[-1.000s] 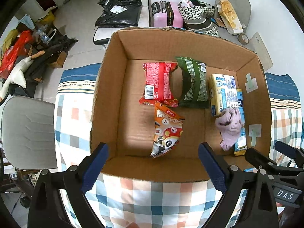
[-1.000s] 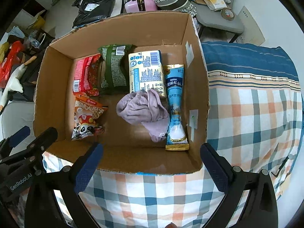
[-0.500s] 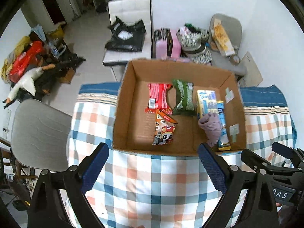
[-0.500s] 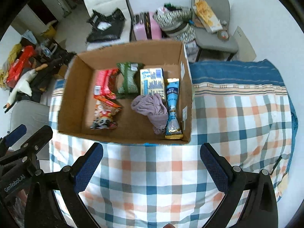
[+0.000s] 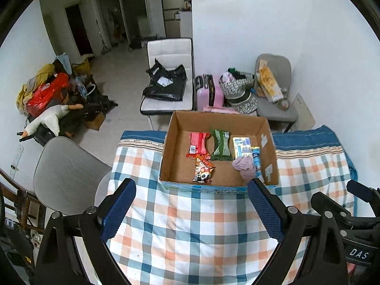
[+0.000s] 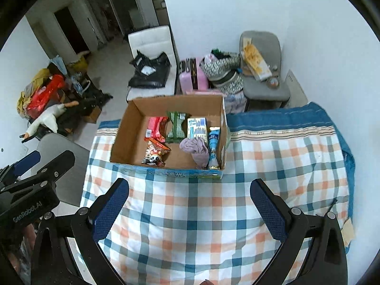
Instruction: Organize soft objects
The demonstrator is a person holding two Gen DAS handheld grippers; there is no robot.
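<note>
An open cardboard box (image 5: 177,128) (image 6: 128,128) stands on a plaid-covered table (image 5: 190,225) (image 6: 190,209). Inside lie a red packet (image 5: 198,143) (image 6: 155,124), a green packet (image 5: 220,144) (image 6: 175,128), an orange snack bag (image 5: 203,172) (image 6: 154,153), a blue-and-yellow carton (image 5: 241,146) (image 6: 196,127), a light blue tube pack (image 5: 256,160) (image 6: 213,146) and a crumpled mauve cloth (image 5: 244,166) (image 6: 196,147). My left gripper (image 5: 192,211) and right gripper (image 6: 188,209) both hang open and empty, high above the table's near side.
A grey chair (image 5: 64,175) stands left of the table. Beyond the box are a white chair with a black bag (image 5: 166,83), a pink suitcase (image 5: 210,92) and a grey chair with bags (image 5: 273,90). Clutter and a plush goose (image 5: 47,118) lie on the floor at left.
Both grippers have pulled up and back from the box, which now looks much smaller; more of the room shows. The box contents have not moved. Both stay open.
</note>
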